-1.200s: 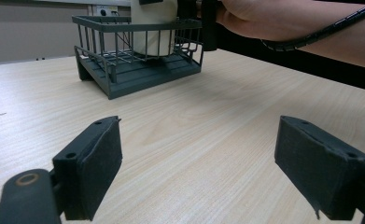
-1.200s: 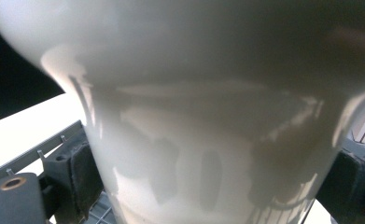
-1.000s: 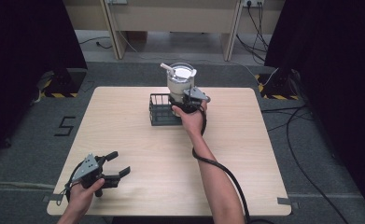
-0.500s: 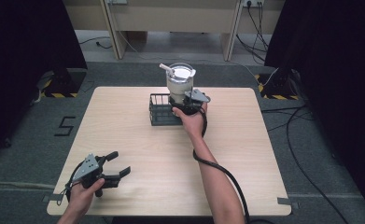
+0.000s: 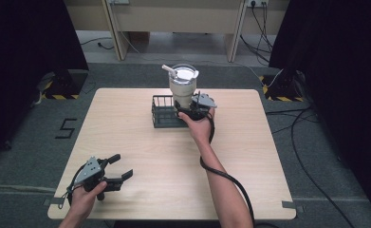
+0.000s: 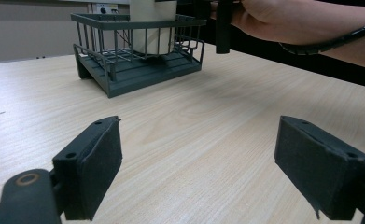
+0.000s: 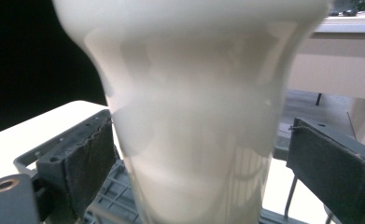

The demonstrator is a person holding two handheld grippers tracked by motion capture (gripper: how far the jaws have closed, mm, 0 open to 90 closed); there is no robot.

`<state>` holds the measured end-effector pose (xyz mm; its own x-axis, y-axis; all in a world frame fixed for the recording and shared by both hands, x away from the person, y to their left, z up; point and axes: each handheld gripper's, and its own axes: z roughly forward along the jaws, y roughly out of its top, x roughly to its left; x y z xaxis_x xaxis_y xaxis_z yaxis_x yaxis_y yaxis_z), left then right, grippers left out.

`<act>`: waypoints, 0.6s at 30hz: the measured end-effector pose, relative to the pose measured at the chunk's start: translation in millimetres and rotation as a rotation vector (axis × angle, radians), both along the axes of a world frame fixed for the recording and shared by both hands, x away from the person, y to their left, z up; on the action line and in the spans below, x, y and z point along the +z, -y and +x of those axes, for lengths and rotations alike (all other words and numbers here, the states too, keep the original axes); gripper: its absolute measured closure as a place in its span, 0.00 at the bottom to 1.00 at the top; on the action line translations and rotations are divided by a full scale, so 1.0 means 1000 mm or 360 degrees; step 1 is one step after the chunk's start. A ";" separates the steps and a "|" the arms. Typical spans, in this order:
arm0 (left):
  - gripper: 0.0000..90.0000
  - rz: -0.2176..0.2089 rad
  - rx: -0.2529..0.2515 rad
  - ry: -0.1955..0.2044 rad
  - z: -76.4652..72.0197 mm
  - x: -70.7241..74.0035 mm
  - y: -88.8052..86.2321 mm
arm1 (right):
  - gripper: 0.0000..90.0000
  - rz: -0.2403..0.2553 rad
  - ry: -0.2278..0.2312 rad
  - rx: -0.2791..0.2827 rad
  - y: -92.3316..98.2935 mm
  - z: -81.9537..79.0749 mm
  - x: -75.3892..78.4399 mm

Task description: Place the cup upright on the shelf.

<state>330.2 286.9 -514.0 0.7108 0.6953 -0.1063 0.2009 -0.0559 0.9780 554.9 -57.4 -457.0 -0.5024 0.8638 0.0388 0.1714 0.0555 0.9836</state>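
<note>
The cream tumbler (image 5: 182, 87) stands in the right end of the dark wire basket (image 5: 163, 112) at the table's (image 5: 126, 137) far side, as it did a second ago. My right gripper (image 5: 191, 110) has its jaws spread around it, pads clear, suggesting a release. My left gripper (image 5: 115, 173) rests open, unmoved.
</note>
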 end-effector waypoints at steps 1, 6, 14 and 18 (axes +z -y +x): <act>0.16 0.0002 0.0001 -0.0001 0.000 0.000 0.000 | 0.11 -0.0006 -0.0004 0.0004 0.001 -0.002 0.000; 0.16 0.0003 0.0008 -0.0005 0.000 0.000 0.000 | 0.11 -0.0014 0.0013 -0.0009 0.009 -0.010 0.000; 0.16 0.0008 0.0010 -0.0008 0.000 -0.001 0.000 | 0.13 -0.0004 0.0029 -0.0011 0.019 -0.022 0.003; 0.16 0.0013 0.0011 -0.0009 0.000 -0.001 0.000 | 0.14 0.0005 0.0039 -0.0008 0.025 -0.027 0.007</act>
